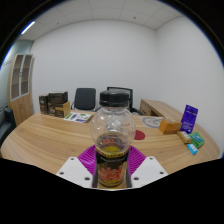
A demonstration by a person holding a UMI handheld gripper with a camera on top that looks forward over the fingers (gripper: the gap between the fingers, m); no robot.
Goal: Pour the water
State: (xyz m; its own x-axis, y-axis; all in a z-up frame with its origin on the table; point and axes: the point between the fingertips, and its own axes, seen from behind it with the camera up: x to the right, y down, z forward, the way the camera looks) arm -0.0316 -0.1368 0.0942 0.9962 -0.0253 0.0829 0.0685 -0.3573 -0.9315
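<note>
A clear jar (112, 130) with a black lid (114, 99) stands upright between my fingers, held above the wooden table (50, 135). It carries a dark label and some yellowish liquid in its lower part. My gripper (112, 168) is shut on the jar, with both pink pads (86, 158) pressing its lower sides. The jar's base is hidden between the fingers.
On the table's right side lie an orange box (169, 126), a purple upright card (189, 118), a teal pack (196, 143) and a pink coaster (152, 122). Office chairs (86, 98) stand beyond the table. Boxes (54, 104) and papers (78, 117) sit at the far left.
</note>
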